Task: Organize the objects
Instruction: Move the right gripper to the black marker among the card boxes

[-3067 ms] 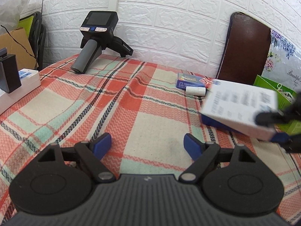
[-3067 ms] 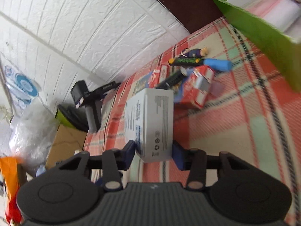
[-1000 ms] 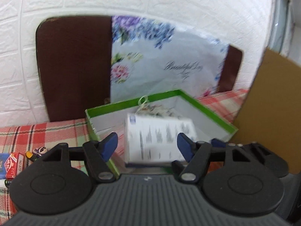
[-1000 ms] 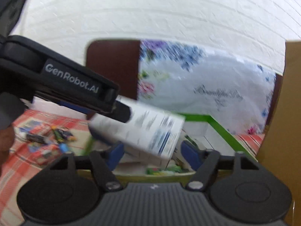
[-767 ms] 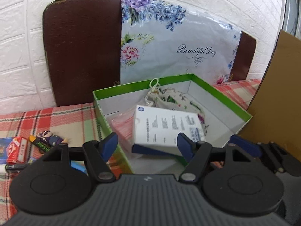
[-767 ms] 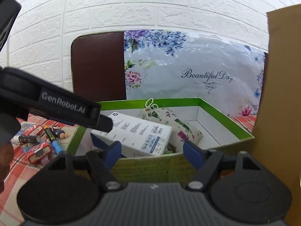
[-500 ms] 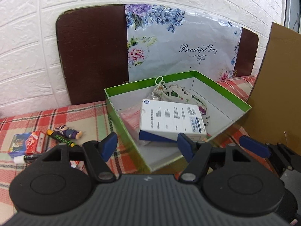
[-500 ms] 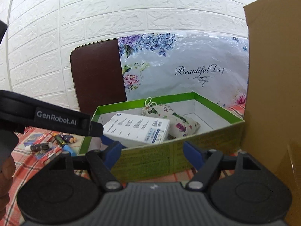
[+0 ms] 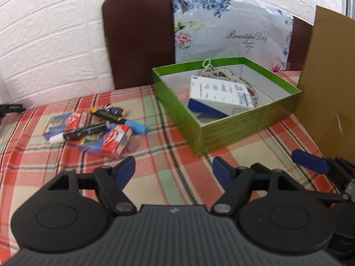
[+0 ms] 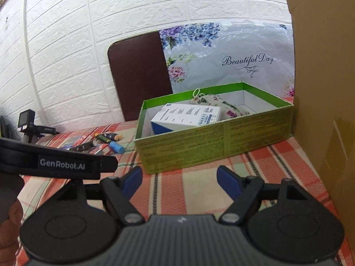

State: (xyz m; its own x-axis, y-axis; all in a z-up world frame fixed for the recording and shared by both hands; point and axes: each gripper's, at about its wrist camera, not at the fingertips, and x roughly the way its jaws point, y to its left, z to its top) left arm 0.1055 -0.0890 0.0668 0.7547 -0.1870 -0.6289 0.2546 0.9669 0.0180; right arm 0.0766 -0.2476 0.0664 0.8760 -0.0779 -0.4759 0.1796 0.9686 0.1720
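reaching for the marker point(image 9: 83, 131) with both jaws open and empty may knock the small cartons point(image 9: 115, 141) beside it off the pile.

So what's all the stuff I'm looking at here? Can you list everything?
Green box: one, open, on the plaid cloth, right of centre.
White carton: one, white and blue, tilted inside the green box.
Floral pouch: one, cream, inside the box behind the carton.
Small card boxes: a few, red and blue, left of the green box.
Markers: two or so, black, among them.
Plaid cloth: one, red and cream.
Left gripper: one, open, empty.
Right gripper: one, open, empty.
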